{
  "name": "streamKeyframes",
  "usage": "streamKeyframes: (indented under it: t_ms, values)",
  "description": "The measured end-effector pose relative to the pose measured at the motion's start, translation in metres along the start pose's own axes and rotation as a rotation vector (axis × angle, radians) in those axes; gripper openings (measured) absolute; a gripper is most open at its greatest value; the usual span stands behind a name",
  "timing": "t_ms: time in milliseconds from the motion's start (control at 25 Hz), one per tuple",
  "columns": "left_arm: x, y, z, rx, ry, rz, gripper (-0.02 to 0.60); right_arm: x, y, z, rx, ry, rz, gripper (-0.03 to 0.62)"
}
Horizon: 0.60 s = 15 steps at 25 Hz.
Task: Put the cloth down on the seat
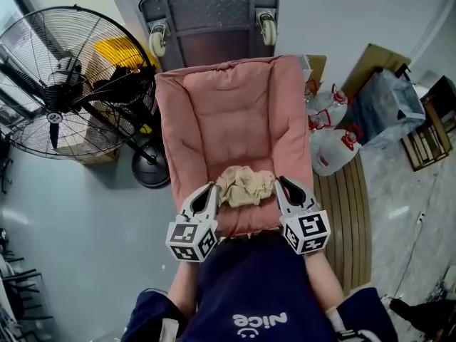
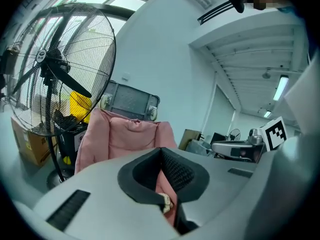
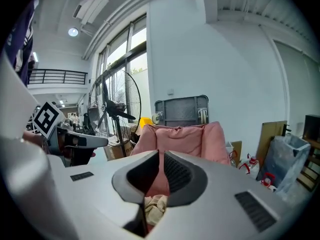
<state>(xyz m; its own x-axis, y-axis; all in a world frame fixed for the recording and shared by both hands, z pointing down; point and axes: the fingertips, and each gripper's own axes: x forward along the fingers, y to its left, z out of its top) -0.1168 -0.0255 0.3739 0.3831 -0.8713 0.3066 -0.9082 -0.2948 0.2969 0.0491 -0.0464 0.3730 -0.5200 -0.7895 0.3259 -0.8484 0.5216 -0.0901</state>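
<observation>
— Where is the cloth (image 1: 246,186) at this moment?
— It is bunched up over the front part of the pink seat (image 1: 228,112), between the left hand-held gripper (image 1: 209,191) and the right hand-held gripper (image 1: 282,185). I cannot tell whether it rests on the cushion or hangs just above it.
— Do they hold it?
— Yes, both. The left one has its jaws pressed together on the left side of the cloth, and a small beige fold shows between them. The right one is closed on the right side, with more fabric between its jaws.
— What is around the seat?
— A big fan (image 1: 68,84) stands to its left. A grey cart (image 1: 210,13) stands on end behind it.
</observation>
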Motion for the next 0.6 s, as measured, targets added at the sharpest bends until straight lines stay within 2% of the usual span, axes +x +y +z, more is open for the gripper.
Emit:
streamKeyframes:
  t_ms: [240, 600]
  values:
    - [0.002, 0.002, 0.012, 0.006, -0.029, -0.017, 0.018, 0.007, -0.001, 0.005, -0.01, -0.002, -0.011, 0.055]
    - [0.008, 0.006, 0.018, -0.016, -0.035, 0.007, 0.018, 0.014, -0.007, 0.01, -0.025, -0.008, -0.014, 0.054]
